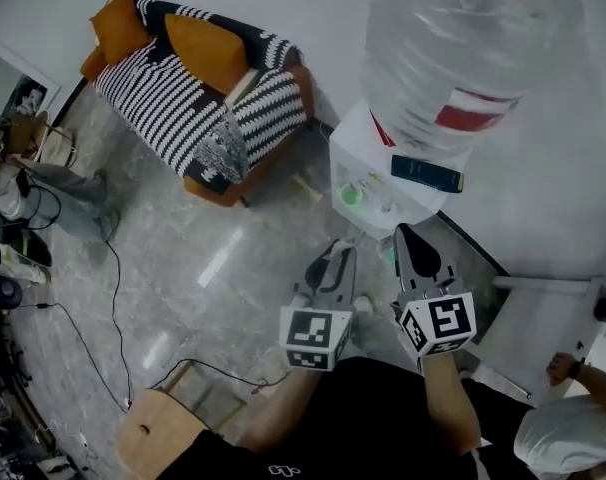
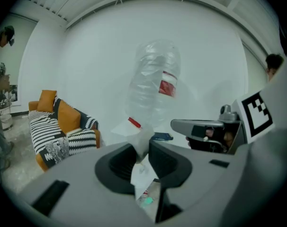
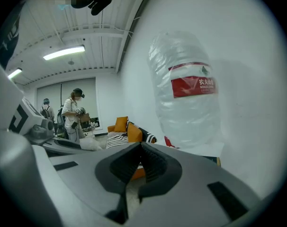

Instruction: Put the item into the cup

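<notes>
Pinching a thin, crumpled whitish item [image 2: 144,173] in the left claw [image 2: 143,148], with the right claw [image 3: 139,148] shut and empty alongside; likely light, soft, best held mid-fold

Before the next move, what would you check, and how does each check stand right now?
1. Left gripper clamped on the white item: ok.
2. Right gripper free: ok, jaws together, nothing between them.
3. Cup in sight: cannot tell, none made out in any view.
4. Water dispenser in front of both grippers: ok.
5. Big bottle seated on the dispenser: ok.
</notes>
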{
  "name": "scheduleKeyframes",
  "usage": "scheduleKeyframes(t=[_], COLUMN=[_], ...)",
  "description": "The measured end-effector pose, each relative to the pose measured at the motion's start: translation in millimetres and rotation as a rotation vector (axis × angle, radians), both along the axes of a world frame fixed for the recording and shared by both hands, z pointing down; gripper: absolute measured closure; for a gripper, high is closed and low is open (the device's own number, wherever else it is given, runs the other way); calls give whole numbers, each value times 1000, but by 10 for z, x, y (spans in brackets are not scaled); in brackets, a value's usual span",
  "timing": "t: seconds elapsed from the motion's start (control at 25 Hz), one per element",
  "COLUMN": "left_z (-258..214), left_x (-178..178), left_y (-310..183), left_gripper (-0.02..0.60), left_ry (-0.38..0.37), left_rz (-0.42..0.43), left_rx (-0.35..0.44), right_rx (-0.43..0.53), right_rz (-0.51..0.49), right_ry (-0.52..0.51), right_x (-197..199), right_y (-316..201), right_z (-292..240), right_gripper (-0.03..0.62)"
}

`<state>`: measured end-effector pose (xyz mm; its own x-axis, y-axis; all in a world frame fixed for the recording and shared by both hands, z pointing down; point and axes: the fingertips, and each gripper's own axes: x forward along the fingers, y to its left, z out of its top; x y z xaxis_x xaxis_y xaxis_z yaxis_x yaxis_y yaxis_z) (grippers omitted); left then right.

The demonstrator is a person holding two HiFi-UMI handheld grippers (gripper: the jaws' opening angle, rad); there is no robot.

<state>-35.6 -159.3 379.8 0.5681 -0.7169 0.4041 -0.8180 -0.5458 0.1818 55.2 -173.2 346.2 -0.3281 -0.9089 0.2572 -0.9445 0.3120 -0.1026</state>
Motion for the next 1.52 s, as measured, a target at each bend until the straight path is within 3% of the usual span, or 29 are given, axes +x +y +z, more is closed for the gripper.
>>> scheduleKeyframes(t=[0.32,0.88,1.16,1.52], left_z=[415,1823,2426,2810], left_x=[-25,-128,-6,128], left_y=[-78,-352,-462,-501], left_gripper=[499,499,499,499], left_ry=[-18,-35,-33,-37], left_rz=[9,-28,-30,18], left_rx=[-30,-111,-153,-156], right_rx=[-61,-163,-187,-230], right_rz=[-24,7,2,-28], right_ry=[-28,-82,-87,-100], right_x=[-144,-27,-67,-115], right_y=[-38,-225,-265,-84], right_z=[488,1996,2646,2902], right_gripper=[583,583,583,583])
